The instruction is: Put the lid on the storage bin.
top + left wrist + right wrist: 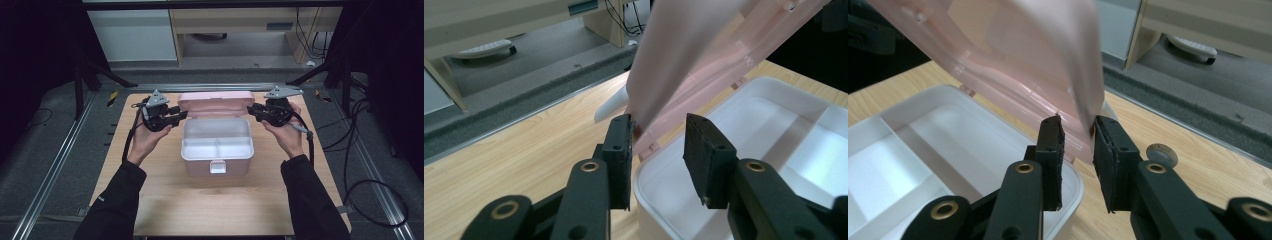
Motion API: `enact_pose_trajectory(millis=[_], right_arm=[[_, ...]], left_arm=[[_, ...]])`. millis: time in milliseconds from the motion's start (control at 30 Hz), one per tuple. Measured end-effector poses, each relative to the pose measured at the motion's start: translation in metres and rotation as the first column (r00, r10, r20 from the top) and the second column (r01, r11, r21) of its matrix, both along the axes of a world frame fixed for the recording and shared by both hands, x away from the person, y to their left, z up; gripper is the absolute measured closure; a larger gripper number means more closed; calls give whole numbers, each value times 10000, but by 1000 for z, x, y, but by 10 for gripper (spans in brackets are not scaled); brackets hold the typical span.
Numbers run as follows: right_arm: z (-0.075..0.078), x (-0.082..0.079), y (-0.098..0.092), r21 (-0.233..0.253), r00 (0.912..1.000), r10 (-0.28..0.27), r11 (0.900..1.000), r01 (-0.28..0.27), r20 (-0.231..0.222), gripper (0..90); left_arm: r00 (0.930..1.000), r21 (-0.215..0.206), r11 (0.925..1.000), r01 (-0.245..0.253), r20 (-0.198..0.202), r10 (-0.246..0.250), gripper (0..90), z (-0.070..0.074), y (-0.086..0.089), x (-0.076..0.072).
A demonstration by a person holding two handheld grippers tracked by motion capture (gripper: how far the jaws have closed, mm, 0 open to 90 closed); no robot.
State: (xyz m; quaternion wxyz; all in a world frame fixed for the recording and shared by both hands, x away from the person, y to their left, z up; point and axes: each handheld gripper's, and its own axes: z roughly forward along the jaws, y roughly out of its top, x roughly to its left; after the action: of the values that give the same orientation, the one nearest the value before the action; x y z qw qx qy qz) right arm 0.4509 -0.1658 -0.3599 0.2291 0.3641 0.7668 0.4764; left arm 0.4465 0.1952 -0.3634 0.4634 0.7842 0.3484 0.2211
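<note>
Crosswise, open pink box [217, 145], latch [217, 167] toward person.

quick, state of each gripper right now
left gripper: open, jaws either side of the pink lid edge, not clamped.
right gripper: open, jaws straddling the lid's other end.

High view looks forward and down over the wooden table [165, 200] from the person's side. Each gripper view sits low and close, facing along its jaws — at opposite ends of the raised pink lid [684, 55] and white box [908, 145], both shared with the high view.
</note>
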Motion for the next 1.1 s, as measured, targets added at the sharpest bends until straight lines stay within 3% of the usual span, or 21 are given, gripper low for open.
enact_pose_trajectory(millis=[100, 333, 500, 767, 1100], right_arm=[[-2, -7, -2, 87, 9999, 15, 10000, -14, -115, 779], [-10, -21, -2, -202, 9997, 126, 9997, -131, -218, 768], [-21, -38, -4, -319, 9994, 277, 9991, -283, -209, 701], [-31, -62, -13, -669, 9998, 199, 9976, -203, -71, 599], [-48, -82, -24, -546, 9985, 255, 9981, -281, -476, 535]], left_arm=[[10000, 22, 10000, 39, -26, -39, 654, -2, 0, -6], [9999, 78, 9999, 70, -133, -69, 652, -8, 0, -21], [9999, 267, 9996, 59, -144, -55, 618, -17, 1, -38], [9999, 140, 9999, -86, -116, 87, 520, -32, 11, -59], [9995, 822, 9966, -51, -295, 75, 485, -43, 22, -73]])
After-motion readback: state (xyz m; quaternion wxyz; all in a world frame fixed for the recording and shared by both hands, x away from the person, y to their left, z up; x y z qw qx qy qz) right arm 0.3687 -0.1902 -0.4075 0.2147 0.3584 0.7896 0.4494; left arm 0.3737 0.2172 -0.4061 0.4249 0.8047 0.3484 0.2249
